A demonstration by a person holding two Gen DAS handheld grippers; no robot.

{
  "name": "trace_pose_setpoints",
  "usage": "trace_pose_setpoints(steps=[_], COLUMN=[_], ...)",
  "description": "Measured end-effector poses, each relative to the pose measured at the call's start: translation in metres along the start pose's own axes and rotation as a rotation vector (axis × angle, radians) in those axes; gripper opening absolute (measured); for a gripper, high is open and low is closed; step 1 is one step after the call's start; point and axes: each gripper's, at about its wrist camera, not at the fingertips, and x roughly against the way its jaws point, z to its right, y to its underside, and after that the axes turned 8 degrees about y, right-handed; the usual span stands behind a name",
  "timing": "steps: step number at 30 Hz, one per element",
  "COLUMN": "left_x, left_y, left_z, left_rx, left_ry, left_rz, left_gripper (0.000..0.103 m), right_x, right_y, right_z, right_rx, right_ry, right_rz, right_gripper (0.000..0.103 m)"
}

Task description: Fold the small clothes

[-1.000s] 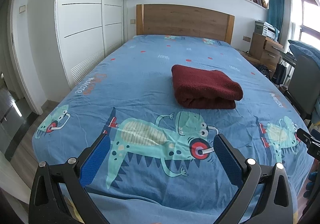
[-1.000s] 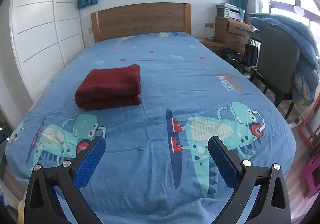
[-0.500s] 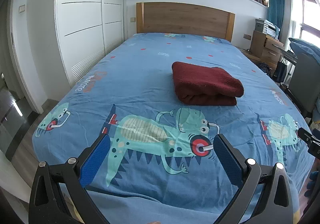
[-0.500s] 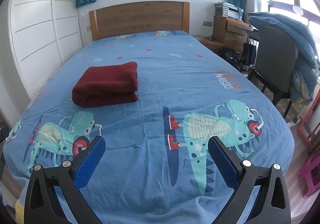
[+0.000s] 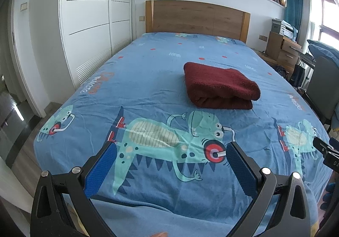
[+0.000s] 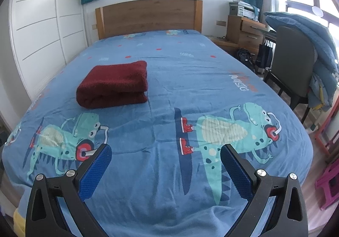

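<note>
A dark red folded garment [image 5: 220, 86] lies in a neat thick stack on the blue dinosaur-print bedspread [image 5: 148, 80], in the middle of the bed. It also shows in the right wrist view [image 6: 113, 84], left of centre. My left gripper [image 5: 169, 149] is open and empty, held over the foot of the bed, well short of the garment. My right gripper [image 6: 166, 150] is open and empty too, near the foot of the bed and to the right of the garment. A part of the right gripper [image 5: 327, 153] shows at the left wrist view's right edge.
A wooden headboard [image 5: 197, 17] stands at the far end. White wardrobes [image 5: 89, 31] line the left side. A dark chair [image 6: 294, 63] with a blue quilt [image 6: 307, 31] over it and a wooden drawer unit [image 6: 245, 31] stand to the right of the bed.
Both grippers have drawn back slightly toward the foot of the bed and stayed open. The folded garment has not moved.
</note>
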Motion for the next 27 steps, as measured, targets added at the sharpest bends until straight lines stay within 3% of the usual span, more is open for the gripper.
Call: trace_pose_setpoints(steps=[27], left_x=[-0.022], left_y=[0.01], left_z=[0.002], left_rx=[0.0], left_ry=[-0.032], left_rz=[-0.056], left_gripper=[0.102], right_x=[-0.011], right_y=[0.001], right_z=[0.002], right_rx=[0.01], right_ry=[0.009], right_rz=[0.009], right_gripper=[0.103])
